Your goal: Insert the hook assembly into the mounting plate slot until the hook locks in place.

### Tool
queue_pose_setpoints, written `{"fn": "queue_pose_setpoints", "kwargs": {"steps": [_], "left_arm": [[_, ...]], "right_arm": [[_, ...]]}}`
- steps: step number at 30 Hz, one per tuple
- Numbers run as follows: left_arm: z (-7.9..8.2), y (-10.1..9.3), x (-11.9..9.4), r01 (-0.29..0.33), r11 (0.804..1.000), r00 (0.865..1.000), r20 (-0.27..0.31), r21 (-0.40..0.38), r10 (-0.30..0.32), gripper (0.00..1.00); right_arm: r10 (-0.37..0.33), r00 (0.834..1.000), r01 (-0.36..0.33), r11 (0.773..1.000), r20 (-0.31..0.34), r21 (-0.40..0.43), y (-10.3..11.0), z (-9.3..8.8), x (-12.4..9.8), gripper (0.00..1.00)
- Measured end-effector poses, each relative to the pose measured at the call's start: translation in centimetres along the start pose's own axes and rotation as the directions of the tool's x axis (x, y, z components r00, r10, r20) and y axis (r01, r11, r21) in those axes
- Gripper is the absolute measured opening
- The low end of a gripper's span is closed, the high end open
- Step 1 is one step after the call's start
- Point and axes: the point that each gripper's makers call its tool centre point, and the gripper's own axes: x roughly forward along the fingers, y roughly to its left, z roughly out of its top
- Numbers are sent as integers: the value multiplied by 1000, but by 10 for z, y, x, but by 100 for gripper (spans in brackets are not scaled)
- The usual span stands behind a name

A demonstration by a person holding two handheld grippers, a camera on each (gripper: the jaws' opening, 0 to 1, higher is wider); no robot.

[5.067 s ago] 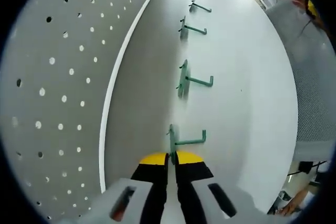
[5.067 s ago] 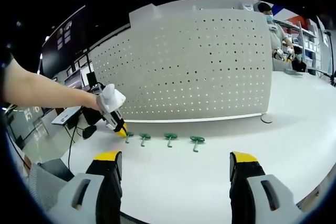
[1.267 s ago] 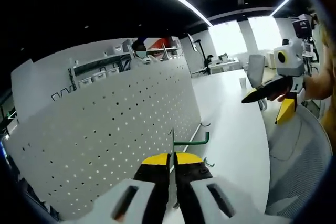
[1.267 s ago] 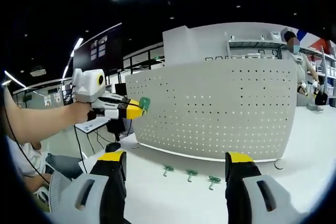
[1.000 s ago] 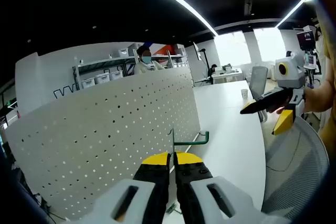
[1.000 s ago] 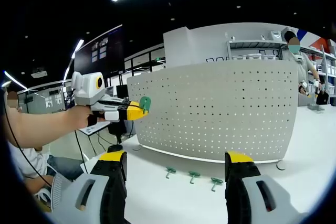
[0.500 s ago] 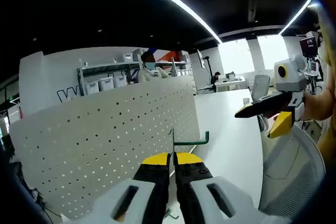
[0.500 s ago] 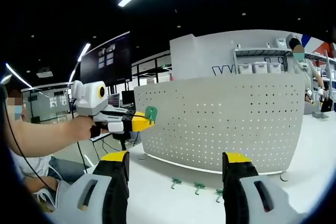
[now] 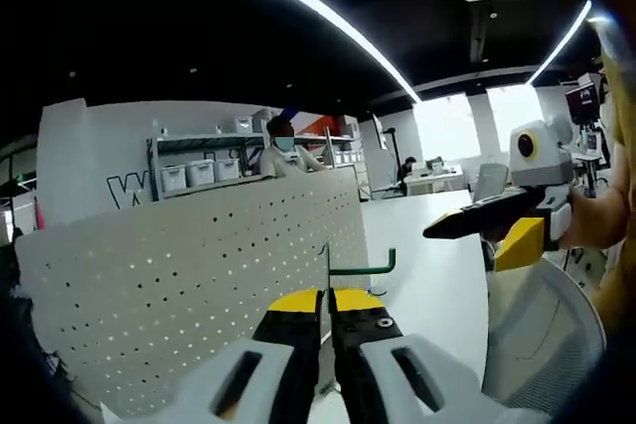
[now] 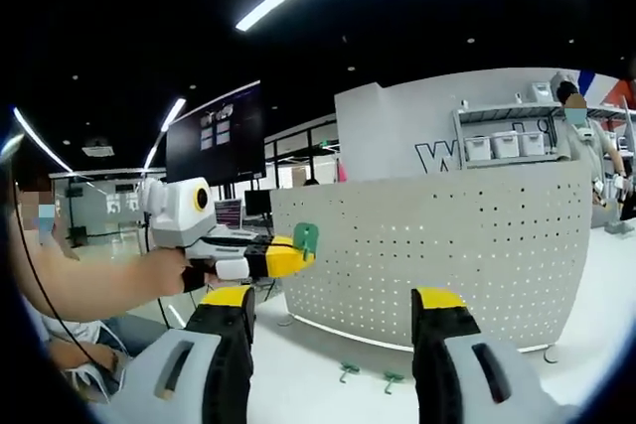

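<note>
At the bottom centre of the left gripper view, the left gripper (image 9: 325, 297) is pinching a green metal hook with a flat back plate (image 9: 350, 267), carrying it up in the air in front of the white perforated pegboard panel (image 9: 189, 295), probably to line its back plate up with a hole. The right gripper (image 10: 330, 307) is hanging spread and unloaded at lower centre. Two spare green hooks (image 10: 368, 375) are lying on the white table (image 10: 318, 384) below.
</note>
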Motion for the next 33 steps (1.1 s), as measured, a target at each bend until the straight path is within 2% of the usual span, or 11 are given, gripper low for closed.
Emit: {"fn": "queue_pose_setpoints", "kwargs": {"steps": [5, 14, 29, 33], "left_arm": [[6, -3, -2, -1, 1000, 1000, 28, -12, 2, 2], [18, -5, -1, 14, 996, 996, 87, -89, -6, 2], [37, -8, 2, 23, 991, 986, 164, -132, -1, 2], [38, -6, 2, 22, 988, 984, 175, -151, 5, 2]], "right_arm": [[36, 999, -36, 999, 19, -17, 7, 9, 8, 55], [91, 995, -89, 995, 52, -37, 15, 23, 23, 49], [135, 982, -128, 990, 128, -63, 20, 50, 41, 36], [139, 982, -130, 989, 127, -75, 23, 52, 46, 34]]}}
